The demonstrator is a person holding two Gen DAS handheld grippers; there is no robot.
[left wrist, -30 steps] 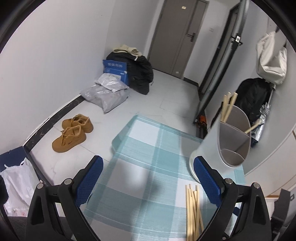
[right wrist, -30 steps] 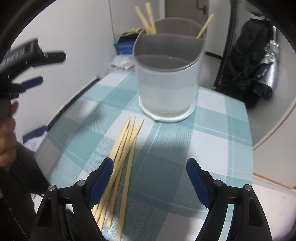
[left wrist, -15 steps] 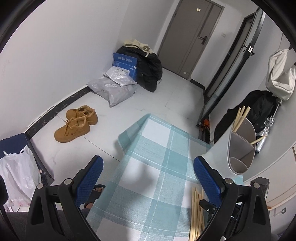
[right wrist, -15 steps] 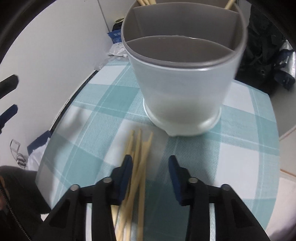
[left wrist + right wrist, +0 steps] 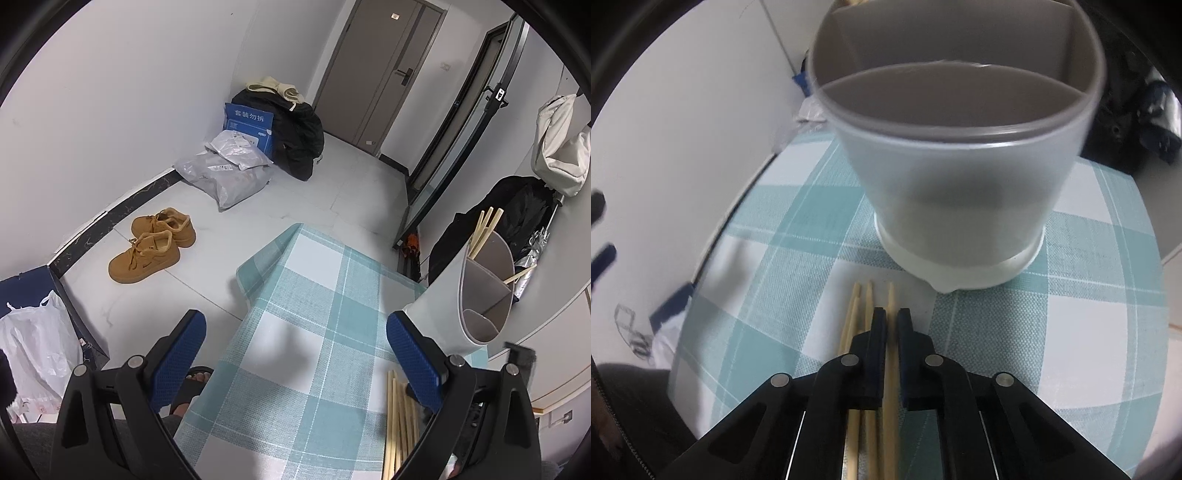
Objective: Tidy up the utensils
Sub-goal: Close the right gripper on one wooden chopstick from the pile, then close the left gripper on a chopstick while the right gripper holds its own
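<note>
A white utensil holder point(image 5: 960, 166) with grey inner compartments stands on the teal checked tablecloth point(image 5: 1089, 332). Several loose wooden chopsticks point(image 5: 855, 321) lie just in front of it. My right gripper point(image 5: 892, 317) points down at them, its jaws closing tight on one chopstick point(image 5: 891, 295) whose tip pokes out towards the holder. In the left wrist view the holder point(image 5: 436, 314) is at the right with chopsticks point(image 5: 484, 229) standing in its far compartment. The loose chopsticks point(image 5: 397, 424) lie below it. My left gripper point(image 5: 295, 350) hangs open over the cloth, holding nothing.
The small table's left edge point(image 5: 243, 295) drops to a tiled floor with tan shoes point(image 5: 151, 243), grey parcel bags point(image 5: 229, 173) and a white plastic bag point(image 5: 33, 339). A person's sandalled foot point(image 5: 192, 384) is under the table edge. Dark bags point(image 5: 517, 206) stand behind the holder.
My right gripper moved in low towards the holder and its jaws went from wide open to shut on one chopstick. The left gripper stayed open and hardly moved.
</note>
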